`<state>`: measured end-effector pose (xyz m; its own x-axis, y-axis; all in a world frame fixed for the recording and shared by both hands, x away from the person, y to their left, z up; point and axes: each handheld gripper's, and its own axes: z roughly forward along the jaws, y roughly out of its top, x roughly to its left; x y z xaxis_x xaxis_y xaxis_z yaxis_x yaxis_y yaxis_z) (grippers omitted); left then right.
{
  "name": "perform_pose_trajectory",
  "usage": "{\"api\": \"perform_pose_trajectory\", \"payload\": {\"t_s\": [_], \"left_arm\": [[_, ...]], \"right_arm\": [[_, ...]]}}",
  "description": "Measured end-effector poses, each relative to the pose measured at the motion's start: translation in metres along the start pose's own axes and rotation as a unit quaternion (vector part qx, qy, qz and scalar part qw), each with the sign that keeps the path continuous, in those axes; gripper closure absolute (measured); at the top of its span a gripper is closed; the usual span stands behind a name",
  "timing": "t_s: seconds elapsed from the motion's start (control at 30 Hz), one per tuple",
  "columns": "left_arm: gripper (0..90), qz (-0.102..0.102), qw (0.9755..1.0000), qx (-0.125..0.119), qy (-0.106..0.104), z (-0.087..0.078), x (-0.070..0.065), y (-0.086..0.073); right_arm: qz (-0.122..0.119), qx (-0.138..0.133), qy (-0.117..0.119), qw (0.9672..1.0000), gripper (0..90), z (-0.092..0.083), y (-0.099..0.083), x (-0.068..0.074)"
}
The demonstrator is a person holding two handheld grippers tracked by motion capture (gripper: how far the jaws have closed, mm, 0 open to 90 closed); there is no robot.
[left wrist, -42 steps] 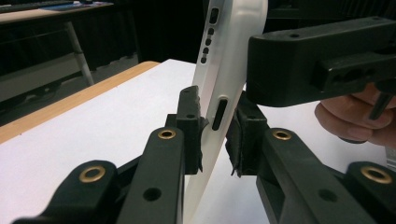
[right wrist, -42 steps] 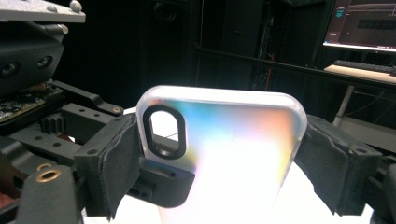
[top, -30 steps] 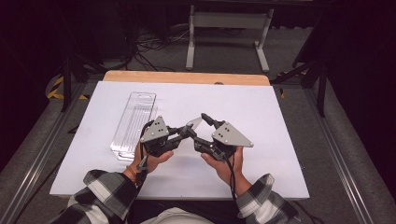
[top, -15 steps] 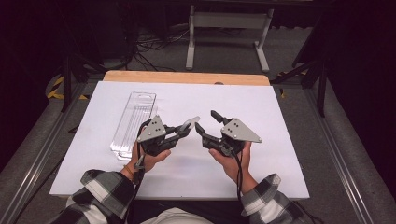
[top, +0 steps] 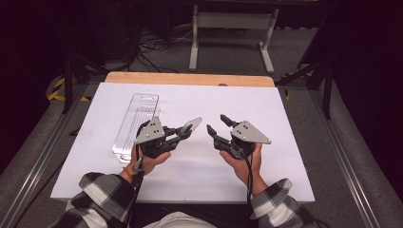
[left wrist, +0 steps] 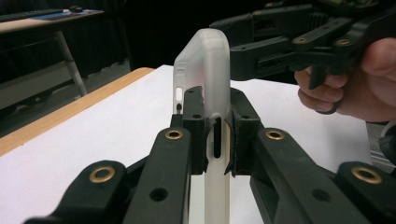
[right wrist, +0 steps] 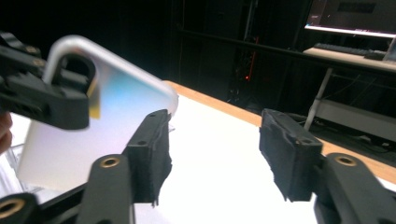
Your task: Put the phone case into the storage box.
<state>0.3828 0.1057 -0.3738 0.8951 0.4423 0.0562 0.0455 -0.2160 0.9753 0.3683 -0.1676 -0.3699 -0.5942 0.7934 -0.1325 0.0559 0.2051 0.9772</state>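
A translucent frosted phone case (top: 191, 125) is clamped edge-on in my left gripper (top: 183, 133), which a hand holds above the white table; its free end points right and up. The left gripper view has the case (left wrist: 205, 60) upright between the pads of the left gripper (left wrist: 217, 140). My right gripper (top: 216, 123) hovers just right of the case's tip, apart from it. Its jaws have just been closing, and the right gripper (right wrist: 219, 158) still has a gap with nothing in it. The case (right wrist: 116, 121) lies to the left of its jaws.
A long clear plastic tray (top: 135, 122) lies on the white table top (top: 247, 97) left of the hands. The table's wooden far edge (top: 190, 78) borders dark floor with cables and a metal stand (top: 230, 28).
The right gripper has drawn back to the right, away from the case's tip, and its jaws stand narrower. The left gripper and the case have stayed put.
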Motion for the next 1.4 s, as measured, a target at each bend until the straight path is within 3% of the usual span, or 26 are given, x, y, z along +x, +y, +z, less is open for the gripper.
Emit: {"api": "perform_pose_trajectory", "payload": {"t_s": [0.3,0.57,1.0,1.4], "left_arm": [[80.8,0.000,0.9999,-0.008,-0.007,-0.006,0.000,0.003],[80.8,0.005,0.9999,-0.016,-0.004,-0.012,0.004,0.005],[80.8,0.004,0.9997,-0.026,0.005,-0.028,0.014,0.009],[80.8,0.002,0.9995,-0.030,0.013,-0.035,0.020,0.011]], "right_arm": [[-0.001,0.015,-0.011,0.9998,64.0,0.005,-0.004,-0.002],[-0.008,0.013,-0.013,0.9998,68.1,0.002,-0.002,-0.002],[-0.037,0.013,-0.011,0.9991,47.7,-0.007,-0.005,0.001],[-0.044,0.015,-0.017,0.9987,33.4,-0.025,-0.013,-0.008]]}}
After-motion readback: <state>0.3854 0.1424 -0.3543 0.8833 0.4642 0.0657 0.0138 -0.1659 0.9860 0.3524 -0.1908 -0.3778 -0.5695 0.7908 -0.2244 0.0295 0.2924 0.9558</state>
